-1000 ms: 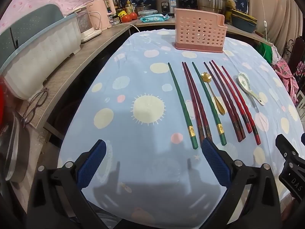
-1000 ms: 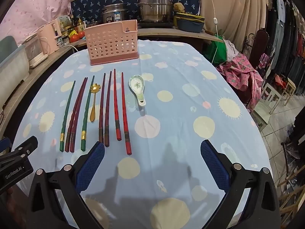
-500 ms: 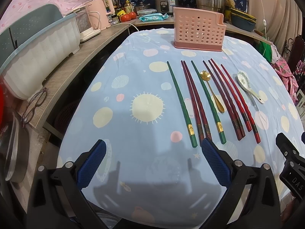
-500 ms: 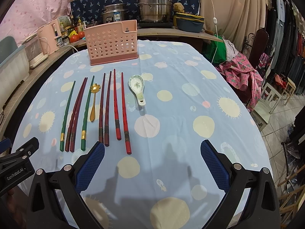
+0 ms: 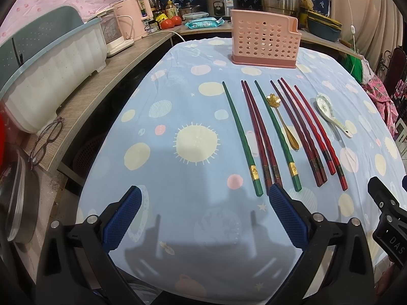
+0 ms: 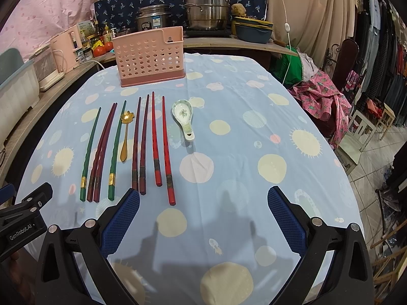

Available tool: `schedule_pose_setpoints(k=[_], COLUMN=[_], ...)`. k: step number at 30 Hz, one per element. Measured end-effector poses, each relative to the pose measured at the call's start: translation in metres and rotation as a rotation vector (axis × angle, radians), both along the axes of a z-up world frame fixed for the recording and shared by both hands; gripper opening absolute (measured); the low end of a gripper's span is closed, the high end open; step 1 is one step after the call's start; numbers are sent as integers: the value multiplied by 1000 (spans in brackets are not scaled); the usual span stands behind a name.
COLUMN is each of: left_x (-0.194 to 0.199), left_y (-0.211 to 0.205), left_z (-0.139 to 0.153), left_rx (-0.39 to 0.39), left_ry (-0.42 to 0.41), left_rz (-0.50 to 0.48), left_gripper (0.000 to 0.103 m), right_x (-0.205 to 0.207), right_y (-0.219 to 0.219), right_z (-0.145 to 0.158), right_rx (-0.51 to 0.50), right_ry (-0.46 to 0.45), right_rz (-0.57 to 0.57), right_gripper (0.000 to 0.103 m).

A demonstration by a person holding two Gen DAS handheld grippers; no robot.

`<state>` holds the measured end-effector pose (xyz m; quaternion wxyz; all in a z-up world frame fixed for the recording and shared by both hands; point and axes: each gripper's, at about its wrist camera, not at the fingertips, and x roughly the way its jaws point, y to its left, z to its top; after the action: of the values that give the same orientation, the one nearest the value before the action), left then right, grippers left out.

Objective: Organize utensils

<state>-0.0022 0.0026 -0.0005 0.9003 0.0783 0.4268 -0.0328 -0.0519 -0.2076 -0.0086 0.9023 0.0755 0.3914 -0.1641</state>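
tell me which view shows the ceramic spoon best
The right wrist view: the ceramic spoon lies near the picture's middle, bowl pattern and handle plain. In the left wrist view the same spoon sits far right, smaller and stretched by the fisheye.

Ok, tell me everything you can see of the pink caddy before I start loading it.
The pink caddy stands upright at the table's far end, beyond the row of chopsticks and spoons. It looks like plastic: front wall perforated with round holes, solid darker base, and a raised back corner on the right with a hanging slot. Nothing shows above its rim, and nothing touches it but the tablecloth.
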Motion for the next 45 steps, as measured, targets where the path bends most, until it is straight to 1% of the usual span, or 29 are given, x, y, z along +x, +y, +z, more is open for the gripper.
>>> schedule_pose_setpoints(k=[45], left_x=[0], left_y=[-6], left_z=[0], left_rx=[5], left_ry=[-3], left_rz=[-2], left_gripper=[96], right_x=[-1], right_y=[-1], right_z=[0], right_rx=[5], right_ry=[2], right_rz=[1], right_gripper=[97])
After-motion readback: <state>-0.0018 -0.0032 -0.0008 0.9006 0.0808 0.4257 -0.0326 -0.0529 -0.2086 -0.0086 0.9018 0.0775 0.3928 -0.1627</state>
